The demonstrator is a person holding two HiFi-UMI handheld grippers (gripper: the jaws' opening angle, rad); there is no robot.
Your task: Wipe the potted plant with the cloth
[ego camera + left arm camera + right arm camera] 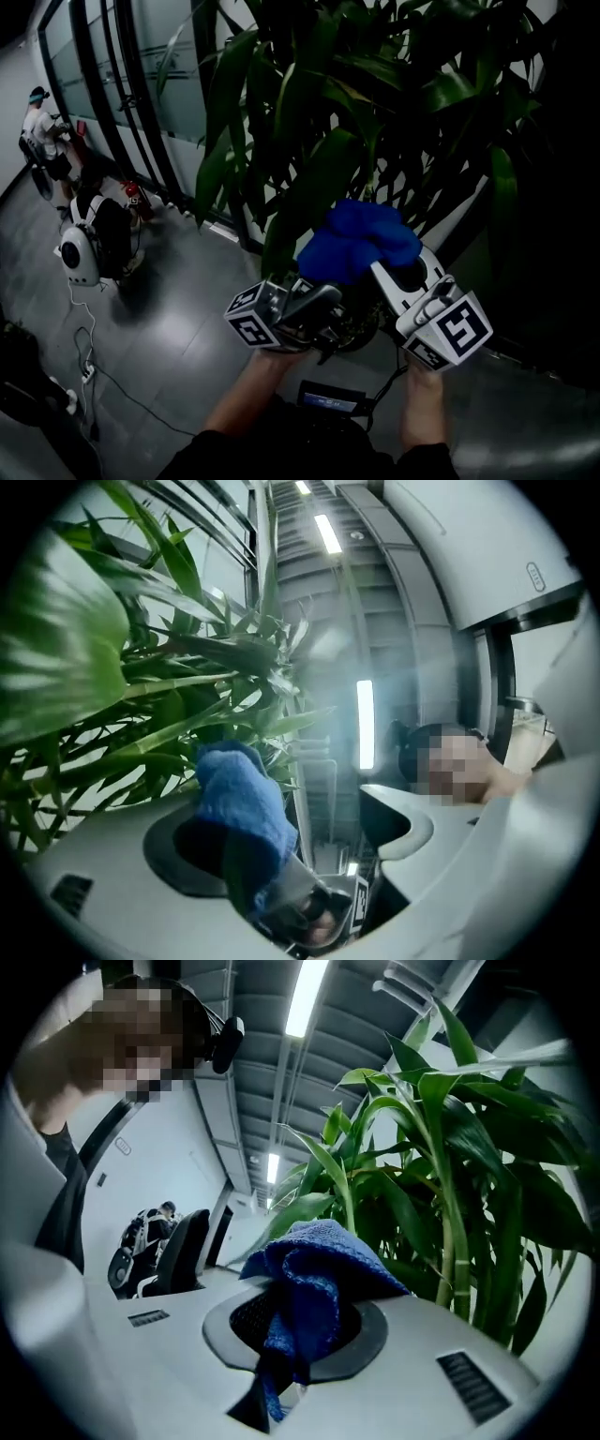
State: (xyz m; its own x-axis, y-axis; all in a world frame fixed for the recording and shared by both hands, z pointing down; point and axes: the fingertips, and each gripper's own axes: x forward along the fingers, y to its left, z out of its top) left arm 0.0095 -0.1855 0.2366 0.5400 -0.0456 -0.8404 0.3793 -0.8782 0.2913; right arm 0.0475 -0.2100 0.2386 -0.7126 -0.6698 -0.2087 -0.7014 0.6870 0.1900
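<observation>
Potted plant [319, 178] fills the head view from 11 to 2 o'clock, and its long green leaves hang down above both grippers. The blue cloth [358, 239] sits bunched near the centre, just under the lower leaves. The right gripper [398, 272], at 5 o'clock, has its jaws pressed together on the cloth, with one fold hanging between them. The left gripper [309, 305], at 6 o'clock just beside it, has its jaws standing apart and grips nothing; the cloth shows against one pad. A person [42, 122] stands well apart at 10 o'clock.
</observation>
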